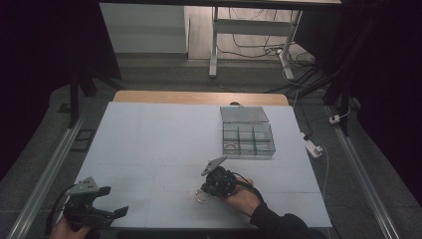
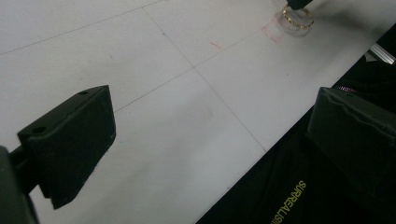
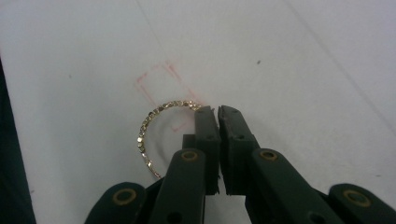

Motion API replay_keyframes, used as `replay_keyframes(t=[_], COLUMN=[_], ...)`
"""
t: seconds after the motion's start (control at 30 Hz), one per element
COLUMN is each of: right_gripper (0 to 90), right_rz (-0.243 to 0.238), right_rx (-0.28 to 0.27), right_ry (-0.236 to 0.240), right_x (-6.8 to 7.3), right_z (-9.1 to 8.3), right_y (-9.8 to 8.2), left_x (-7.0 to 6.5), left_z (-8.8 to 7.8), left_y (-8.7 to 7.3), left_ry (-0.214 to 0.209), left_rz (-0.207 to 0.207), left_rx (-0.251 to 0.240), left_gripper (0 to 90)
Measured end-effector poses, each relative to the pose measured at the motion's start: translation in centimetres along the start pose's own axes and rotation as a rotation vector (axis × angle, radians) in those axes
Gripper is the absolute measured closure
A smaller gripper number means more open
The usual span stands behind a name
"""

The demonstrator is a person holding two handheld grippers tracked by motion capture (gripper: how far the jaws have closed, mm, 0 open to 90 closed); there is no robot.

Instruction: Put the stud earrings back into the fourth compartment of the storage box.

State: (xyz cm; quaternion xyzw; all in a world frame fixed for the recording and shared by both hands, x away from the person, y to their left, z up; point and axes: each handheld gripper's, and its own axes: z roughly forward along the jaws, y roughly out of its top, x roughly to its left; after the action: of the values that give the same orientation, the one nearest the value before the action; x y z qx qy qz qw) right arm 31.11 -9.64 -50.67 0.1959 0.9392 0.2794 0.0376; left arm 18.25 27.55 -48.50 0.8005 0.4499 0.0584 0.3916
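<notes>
A thin gold beaded bracelet (image 3: 148,125) lies on the white table over a faint red square mark. My right gripper (image 3: 218,112) points down at it with jaws pressed together, their tips pinching the bracelet's rim. In the high view the right gripper (image 1: 203,191) stands over the bracelet (image 1: 200,197) near the table's front middle. The left gripper view shows the same bracelet (image 2: 298,17) far off. My left gripper (image 1: 113,200) hovers at the front left corner, open, and its jaws (image 2: 215,135) stand wide apart with nothing between them.
A clear compartment box (image 1: 248,141) with its lid (image 1: 244,114) laid back stands at the back right of the table; a thin ring lies in its front left cell. The white table top (image 1: 159,139) ends close in front of both hands.
</notes>
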Motion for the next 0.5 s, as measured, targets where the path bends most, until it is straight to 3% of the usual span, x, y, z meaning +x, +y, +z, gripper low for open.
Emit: replay_keyframes(t=[0.5], right_gripper=[86.7], right_rz=[0.076], right_rx=[-0.124], right_ry=[-0.055], right_x=[-2.2], right_z=[-3.1], right_y=[0.4], left_x=[0.0], left_z=[0.0], left_y=[0.0], left_ry=[0.001], left_rz=[0.001], left_rx=[0.002], left_gripper=[1.1])
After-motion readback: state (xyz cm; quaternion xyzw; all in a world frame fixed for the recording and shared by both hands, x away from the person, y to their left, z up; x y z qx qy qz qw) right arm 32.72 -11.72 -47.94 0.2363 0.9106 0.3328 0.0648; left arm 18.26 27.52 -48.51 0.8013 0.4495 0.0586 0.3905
